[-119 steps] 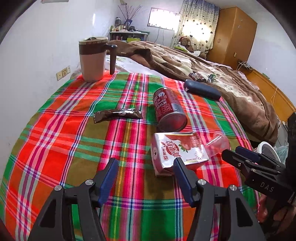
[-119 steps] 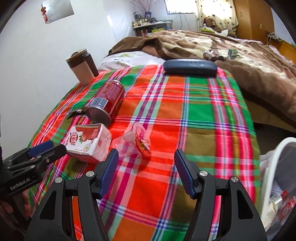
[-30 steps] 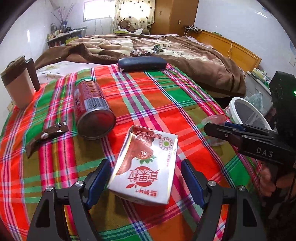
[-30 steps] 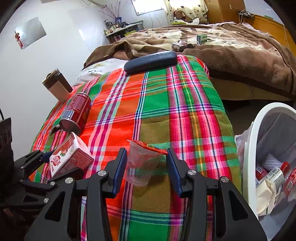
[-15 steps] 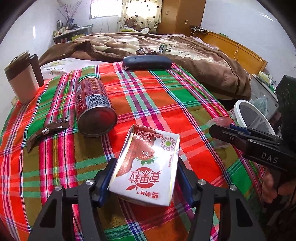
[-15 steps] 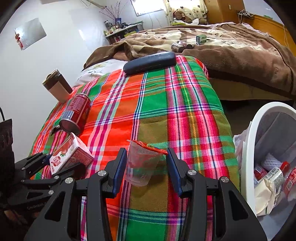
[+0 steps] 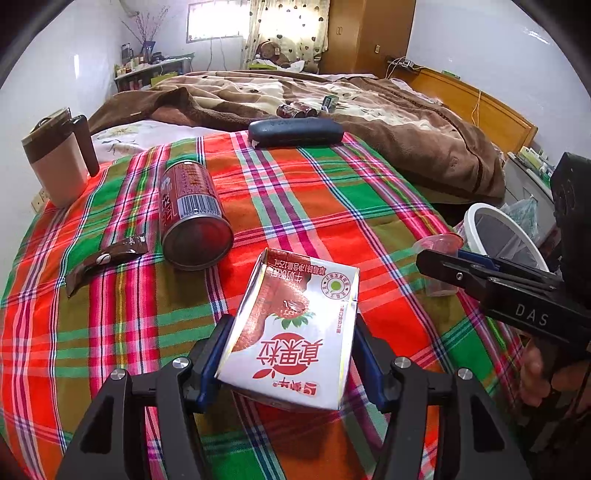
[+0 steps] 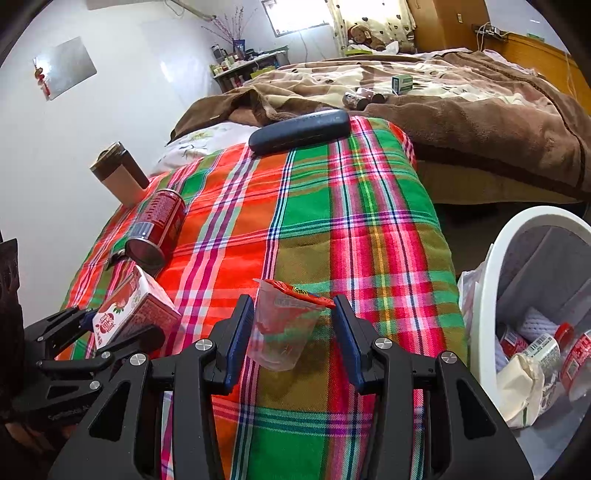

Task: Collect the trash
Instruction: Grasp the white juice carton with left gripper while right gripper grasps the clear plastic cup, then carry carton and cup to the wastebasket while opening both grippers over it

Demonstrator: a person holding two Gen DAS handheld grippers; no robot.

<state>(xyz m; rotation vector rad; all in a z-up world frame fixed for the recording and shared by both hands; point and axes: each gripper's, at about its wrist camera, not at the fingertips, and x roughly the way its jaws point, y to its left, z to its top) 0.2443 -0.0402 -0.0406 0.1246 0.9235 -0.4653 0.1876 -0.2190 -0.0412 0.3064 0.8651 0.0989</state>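
While gripped: milk carton point(image 7: 291, 332) in left gripper point(image 7: 291, 363), cup point(image 8: 282, 325) in right gripper point(image 8: 293, 341).

White walls point(image 7: 74, 74) at left and upper right. Bright window point(image 7: 216, 18) top centre, heart-print curtain point(image 7: 288, 26) beside it, wooden wardrobe point(image 7: 369, 33) to its right. Cluttered shelf point(image 7: 147, 68) upper left. Wooden headboard point(image 7: 480, 107) at right. Brown blanket point(image 7: 406, 125) across mid-frame.

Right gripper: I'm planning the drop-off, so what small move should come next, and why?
Probably swing the right gripper rightward over the white bin. It looks shut on the clear plastic cup, which seems lifted off the plaid cloth, and the bin stands close beside the bed with trash already inside.
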